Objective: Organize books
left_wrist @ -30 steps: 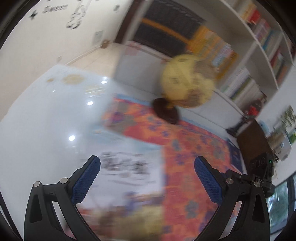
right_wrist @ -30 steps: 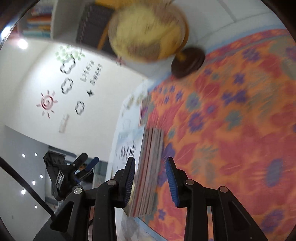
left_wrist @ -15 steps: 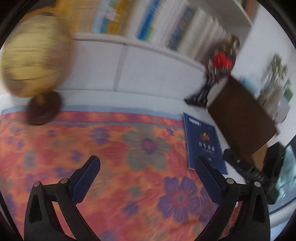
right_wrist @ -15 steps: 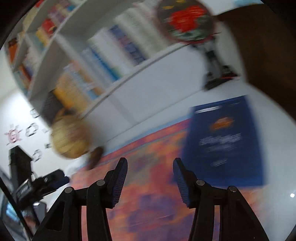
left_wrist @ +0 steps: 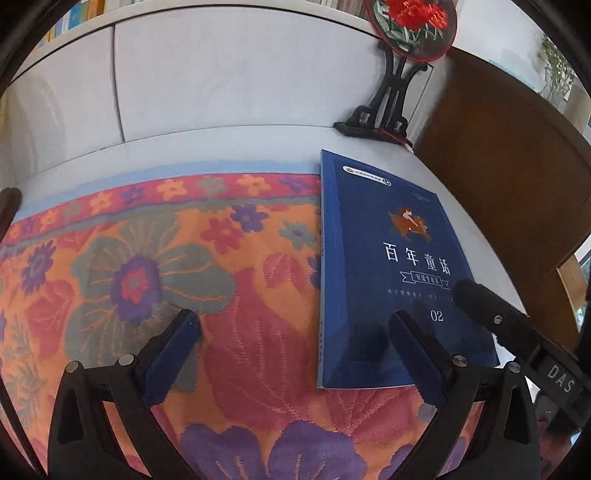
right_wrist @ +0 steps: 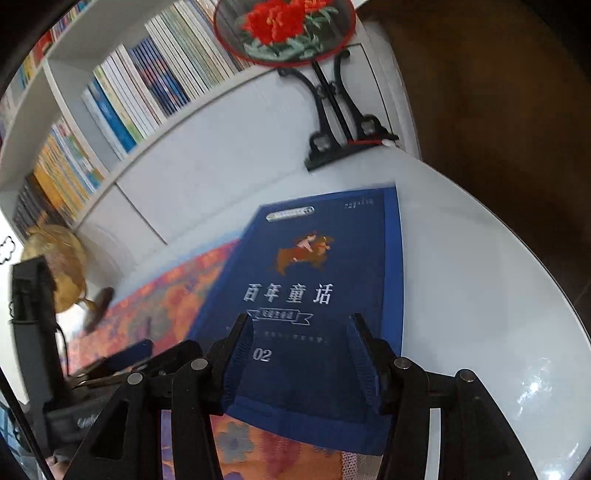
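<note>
Both grippers, left gripper (left_wrist: 291, 354) and right gripper (right_wrist: 299, 360), hang with jaws apart over the blue book (right_wrist: 314, 280); embroidered fan (right_wrist: 284, 29) at twelve o'clock.

left wrist view angled steeply down, close over the floral mat (left_wrist: 229, 280), right wrist view tilted down from nearer the table edge, both sharing the blue book (left_wrist: 384, 266) (right_wrist: 314, 280) and the standing embroidered fan (left_wrist: 410, 26) (right_wrist: 284, 26)

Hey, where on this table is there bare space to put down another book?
The widest bare patch is the white tabletop right of the blue book, out to the table's curved edge. The flowered cloth left of the book is also free, back to its blue border. It is crowded behind the book, by the fan ornament's black stand, and at the globe.
</note>
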Demonstrator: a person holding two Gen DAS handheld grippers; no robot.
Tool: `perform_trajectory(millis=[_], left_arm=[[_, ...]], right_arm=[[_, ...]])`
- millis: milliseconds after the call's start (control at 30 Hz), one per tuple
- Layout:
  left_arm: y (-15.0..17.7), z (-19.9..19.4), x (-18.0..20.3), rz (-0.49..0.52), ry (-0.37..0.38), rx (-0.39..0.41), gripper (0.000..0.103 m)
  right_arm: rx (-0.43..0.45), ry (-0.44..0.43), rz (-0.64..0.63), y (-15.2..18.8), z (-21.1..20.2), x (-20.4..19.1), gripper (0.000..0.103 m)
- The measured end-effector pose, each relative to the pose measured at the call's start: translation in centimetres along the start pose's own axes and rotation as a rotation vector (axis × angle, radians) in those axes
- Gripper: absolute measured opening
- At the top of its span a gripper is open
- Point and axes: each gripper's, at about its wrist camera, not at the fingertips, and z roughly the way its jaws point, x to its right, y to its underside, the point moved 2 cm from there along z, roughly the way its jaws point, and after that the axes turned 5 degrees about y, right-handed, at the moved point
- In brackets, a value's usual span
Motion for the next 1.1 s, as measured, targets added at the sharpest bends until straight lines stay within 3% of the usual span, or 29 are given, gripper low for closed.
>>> perform_trajectory(millis=[133,267,633,733,800,900,1000,1067,1100], left_arm=[[-0.1,-0.2,-0.3,-0.008,0.04,0.009,0.102],[-0.1,-0.6,-0.8,-0.027,0.072,0.017,0.102],[-0.6,0.4,0.5,0.035,-0.007,-0.015,0.102],[-0.5,0.2,0.7,0.049,0.026,-0.013,0.102],[-0.3,-0.1,1.5,0.089,0.12,-0.019,0.102],[0.5,-0.1,4.3,0.227,0.23,-0.059,0.102],[1.9,-0.7,7.5,0.406,0.154,-0.036,0.102],[1.6,-1.2,7.0,0.377,0.158,-0.006,0.102],[1.3,-1.3,6.5,0.346,0.156,0.0,0.102]], right_arm=[[0.011,0.064,0.034,0.1,-0.2,0.7,0.052],[0.012,0.057,0.062,0.0,-0.3,1.3,0.053],[-0.012,-0.005,0.048,0.0,0.2,0.9,0.075],[-0.007,0.01,0.043,0.0,0.1,0.7,0.076],[-0.013,-0.002,0.044,0.0,0.1,0.7,0.076],[-0.032,-0.096,-0.023,0.2,0.1,-0.7,0.077],[-0.039,-0.111,-0.151,0.9,0.0,-3.5,0.077],[-0.016,-0.111,-0.137,0.7,-0.4,-3.5,0.076],[0.0,-0.059,-0.108,0.4,-0.5,-2.7,0.076]])
